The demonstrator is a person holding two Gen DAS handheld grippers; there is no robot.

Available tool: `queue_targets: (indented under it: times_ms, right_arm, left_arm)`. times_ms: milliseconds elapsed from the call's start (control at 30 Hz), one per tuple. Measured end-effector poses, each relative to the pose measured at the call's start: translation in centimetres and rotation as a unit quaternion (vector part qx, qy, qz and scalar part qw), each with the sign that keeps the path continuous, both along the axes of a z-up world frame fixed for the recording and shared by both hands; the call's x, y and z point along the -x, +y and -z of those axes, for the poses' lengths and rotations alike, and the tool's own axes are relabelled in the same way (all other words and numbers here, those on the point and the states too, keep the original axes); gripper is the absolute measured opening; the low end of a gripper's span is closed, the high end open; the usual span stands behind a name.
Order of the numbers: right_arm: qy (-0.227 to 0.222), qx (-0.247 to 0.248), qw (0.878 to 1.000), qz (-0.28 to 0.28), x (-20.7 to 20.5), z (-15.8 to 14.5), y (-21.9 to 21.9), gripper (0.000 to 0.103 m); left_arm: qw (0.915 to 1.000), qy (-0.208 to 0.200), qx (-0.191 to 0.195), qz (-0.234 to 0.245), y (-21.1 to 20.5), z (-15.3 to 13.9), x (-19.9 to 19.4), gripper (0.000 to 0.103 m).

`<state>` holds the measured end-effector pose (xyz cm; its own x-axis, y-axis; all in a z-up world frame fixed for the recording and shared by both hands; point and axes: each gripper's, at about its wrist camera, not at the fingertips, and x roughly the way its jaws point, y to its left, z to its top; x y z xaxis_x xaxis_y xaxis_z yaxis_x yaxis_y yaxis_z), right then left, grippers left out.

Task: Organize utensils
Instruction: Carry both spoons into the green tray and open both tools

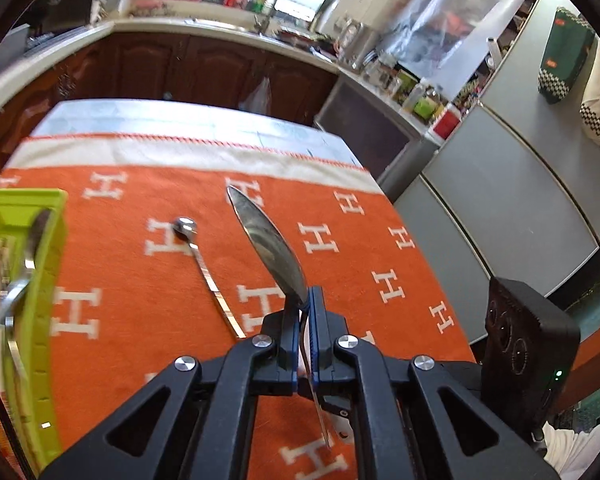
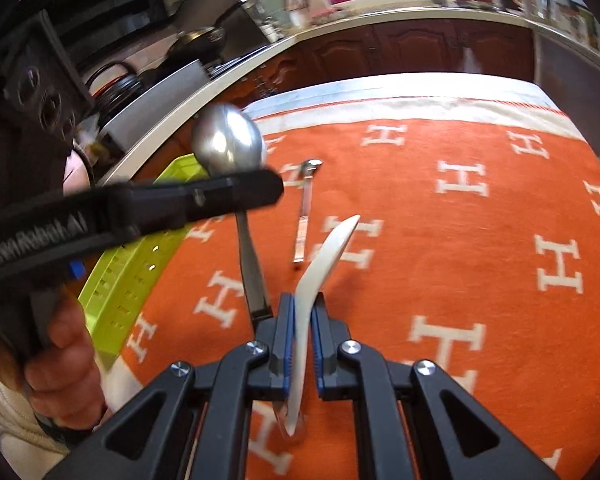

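3 metal spoons [image 1: 266, 240], 1 white spoon [image 2: 324, 260], 1 green tray [image 1: 40, 280]

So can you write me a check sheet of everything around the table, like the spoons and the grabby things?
Surface: orange cloth with white H letters covering the table.
Job's things: big metal spoon and white spoon, each lifted in a grip; small metal spoon lying on the cloth; green tray at the left edge with utensils inside.
Clutter: nothing seen on the cloth.
Grippers: left hand-held gripper shut on the big metal spoon; right hand-held gripper shut on the white spoon.
Cables: nothing seen.
Surroundings: kitchen counter crowded with bottles, grey fridge.
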<state>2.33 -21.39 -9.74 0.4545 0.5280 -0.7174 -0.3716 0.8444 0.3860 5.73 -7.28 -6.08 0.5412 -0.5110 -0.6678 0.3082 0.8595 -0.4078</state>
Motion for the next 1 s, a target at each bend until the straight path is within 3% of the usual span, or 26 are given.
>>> queue_targets:
  times_ms: [167,267,500,600,767,1000]
  right_arm:
    - [-0.009,-0.026,0.998,-0.049,0.8,-2.3,2.9,0.008]
    - [-0.021,-0.038,0.995,-0.088,1.2,-4.1,5.6,0.007]
    - [-0.019,-0.077,0.983,-0.165,1.4,-6.3,13.5,0.008]
    - [-0.027,-0.068,0.978,-0.193,1.6,-6.1,16.9,0.008]
    - [0.021,-0.074,0.977,-0.2,0.0,-3.6,19.6,0.008]
    - [0.059,-0.074,0.984,-0.148,-2.3,-0.9,19.4,0.008]
  left_arm:
    - [0.9995,-0.018,-0.003,-0.027,4.1,-3.0,2.1,0.001]
    - [0.9982,-0.035,-0.024,-0.044,6.5,-5.0,3.5,0.002]
    - [0.9852,-0.052,-0.143,-0.079,11.9,-8.7,6.6,0.002]
    - [0.9784,-0.034,-0.181,-0.094,13.9,-8.1,6.7,0.002]
    - [0.9708,0.005,-0.217,-0.102,16.0,-4.7,5.5,0.002]
    - [0.9724,0.043,-0.189,-0.13,17.9,-0.3,2.6,0.002]
